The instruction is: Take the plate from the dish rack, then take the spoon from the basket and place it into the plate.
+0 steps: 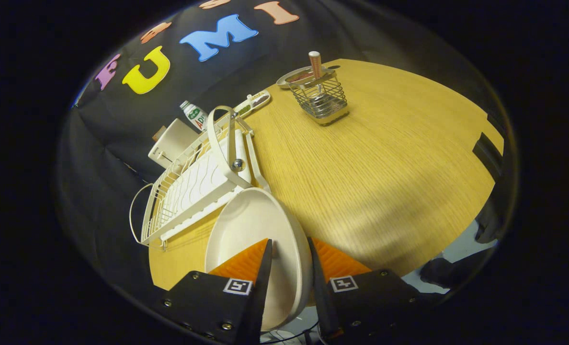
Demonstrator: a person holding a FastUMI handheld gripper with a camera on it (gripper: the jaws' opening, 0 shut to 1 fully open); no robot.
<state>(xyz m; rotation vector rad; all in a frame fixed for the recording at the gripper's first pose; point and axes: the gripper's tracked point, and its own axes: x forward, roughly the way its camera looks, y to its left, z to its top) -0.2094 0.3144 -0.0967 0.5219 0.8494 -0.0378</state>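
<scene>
Gripper view: plate out of the rack, spoon not yet fetched.
Tabletop point(385, 167) ahead; dish rack point(193, 191) beyond the left finger — the plate point(251, 230) sits clamped by its rim in the tool point(289, 254), tilted on edge; the basket point(320, 98), well beyond the fingers, holds the spoon point(315, 64) upright.

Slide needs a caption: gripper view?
Gripper shut on plate rim, beside the dish rack; spoon waits in basket.

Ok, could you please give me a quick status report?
Gripper shut on plate, just off the dish rack. Spoon upright in basket beyond. Table between them bare.
</scene>
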